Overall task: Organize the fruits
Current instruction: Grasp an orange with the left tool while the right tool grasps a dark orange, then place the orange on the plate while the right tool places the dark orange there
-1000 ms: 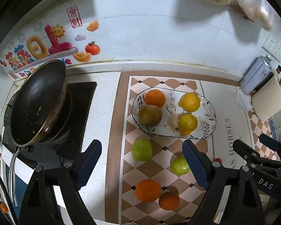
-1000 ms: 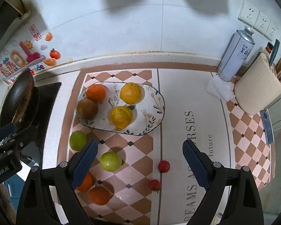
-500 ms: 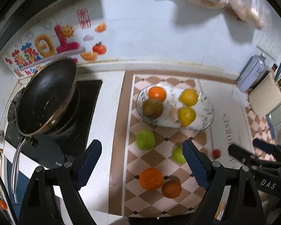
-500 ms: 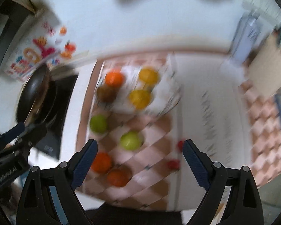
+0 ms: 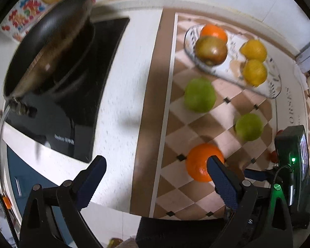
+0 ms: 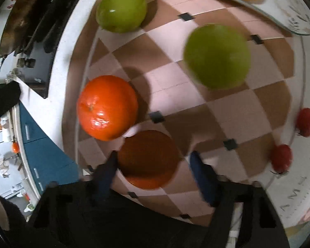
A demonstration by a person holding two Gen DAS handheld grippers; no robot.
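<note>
The right gripper (image 6: pixel 153 163) sits at the bottom centre of its own view, its jaws closing around a shadowed orange (image 6: pixel 148 159) — the left finger looks to be against the fruit's edge, while a sliver of mat shows before the right one, so the fruit is not yet clamped. Just up and left of it lies a bright orange (image 6: pixel 107 107), nearly touching. Two green apples (image 6: pixel 122 9) and (image 6: pixel 217 55) fill the upper part of that frame, and two small red fruits (image 6: pixel 304 122) and (image 6: pixel 281 158) sit at the right edge.

The left gripper (image 5: pixel 155 168) is spread wide and still opening, with nothing between its pads — only white counter and the brown border of the checkered mat (image 5: pixel 196 128). Its right finger overlaps the bright orange in the lower right of that view. In the upper right, the glass plate (image 5: pixel 276 86) holds an orange, a brownish fruit and two yellow ones. A black pan (image 5: pixel 49 41) fills the upper left.
</note>
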